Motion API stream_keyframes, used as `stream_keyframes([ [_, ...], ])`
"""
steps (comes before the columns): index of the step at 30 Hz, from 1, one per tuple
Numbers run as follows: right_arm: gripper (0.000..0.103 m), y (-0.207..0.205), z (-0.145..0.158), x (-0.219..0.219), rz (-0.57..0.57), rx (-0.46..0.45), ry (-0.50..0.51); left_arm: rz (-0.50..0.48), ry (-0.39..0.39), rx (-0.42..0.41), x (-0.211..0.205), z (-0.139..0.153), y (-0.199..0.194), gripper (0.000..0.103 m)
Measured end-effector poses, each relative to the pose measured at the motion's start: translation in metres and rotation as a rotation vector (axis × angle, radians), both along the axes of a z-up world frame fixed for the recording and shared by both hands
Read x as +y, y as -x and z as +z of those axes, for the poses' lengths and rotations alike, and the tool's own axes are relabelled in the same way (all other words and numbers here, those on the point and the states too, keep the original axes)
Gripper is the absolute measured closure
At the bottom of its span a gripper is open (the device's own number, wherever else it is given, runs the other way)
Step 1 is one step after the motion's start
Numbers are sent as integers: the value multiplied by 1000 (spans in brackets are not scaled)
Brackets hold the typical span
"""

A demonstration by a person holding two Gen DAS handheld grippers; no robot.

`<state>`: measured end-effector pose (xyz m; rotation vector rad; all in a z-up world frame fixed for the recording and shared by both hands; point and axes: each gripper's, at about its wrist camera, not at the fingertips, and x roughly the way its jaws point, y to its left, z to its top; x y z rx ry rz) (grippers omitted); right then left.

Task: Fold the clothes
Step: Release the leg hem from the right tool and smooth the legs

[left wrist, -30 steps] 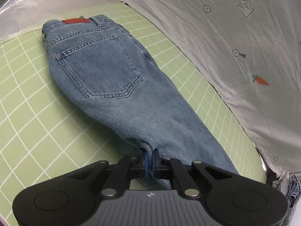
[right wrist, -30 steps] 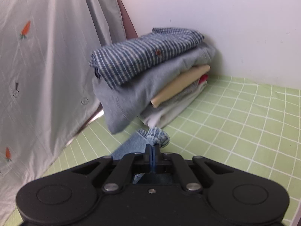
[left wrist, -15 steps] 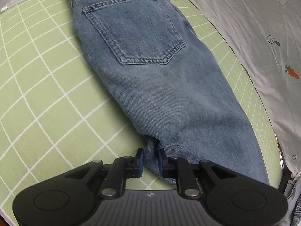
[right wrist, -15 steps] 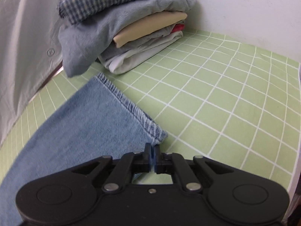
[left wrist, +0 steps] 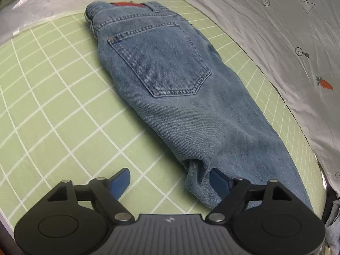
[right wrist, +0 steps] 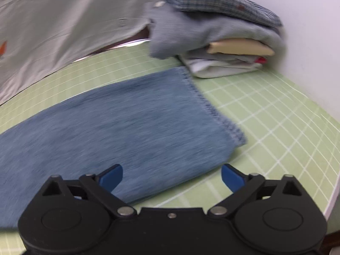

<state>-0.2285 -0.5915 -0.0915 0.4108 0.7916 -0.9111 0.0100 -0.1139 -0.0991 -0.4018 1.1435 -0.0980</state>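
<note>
Here the blue jeans (left wrist: 176, 89) lie flat on the green gridded mat (left wrist: 53, 110) covering the table, folded lengthwise so one back pocket (left wrist: 161, 61) faces up and the red waistband patch (left wrist: 127, 4) sits at the far end. The left gripper (left wrist: 171, 179) hovers low over the near edge of the denim, its fingers spreading apart: the left blue pad (left wrist: 120, 182) is over bare mat, the right one is just beside a small raised fold of cloth (left wrist: 197, 176), and nothing is pinched. Along the right side of the mat hangs a pale sheet printed with small carrots (left wrist: 276, 42).

In the right wrist view, which is blurred, the leg end of the jeans (right wrist: 131, 127) lies flat with its stitched hem (right wrist: 212, 112) toward a stack of folded clothes (right wrist: 216, 42) by the white wall (right wrist: 308, 31). The right gripper (right wrist: 172, 175) is also opening, fingers wide; the left pad is over the denim, the right one over the mat, with the near edge of the leg between them but not pressed.
</note>
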Motion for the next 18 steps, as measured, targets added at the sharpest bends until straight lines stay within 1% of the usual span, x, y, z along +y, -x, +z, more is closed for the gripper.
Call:
stream_keyframes([
  [3,0,-12,1,24,49,-4,13,-54,-54,-42,7,9,0,13],
  [6,0,-19,3,43,78,-22,14,-76,-74,-64,18,15,-5,9],
  [8,0,-23,4,53,89,-36,5,-78,-79,-72,26,17,-11,8],
  [14,0,-41,4,76,47,-61,-28,-62,-79,-69,57,16,-36,6],
  [18,0,-62,1,88,12,-63,-44,-37,-64,-74,85,13,-61,6],
])
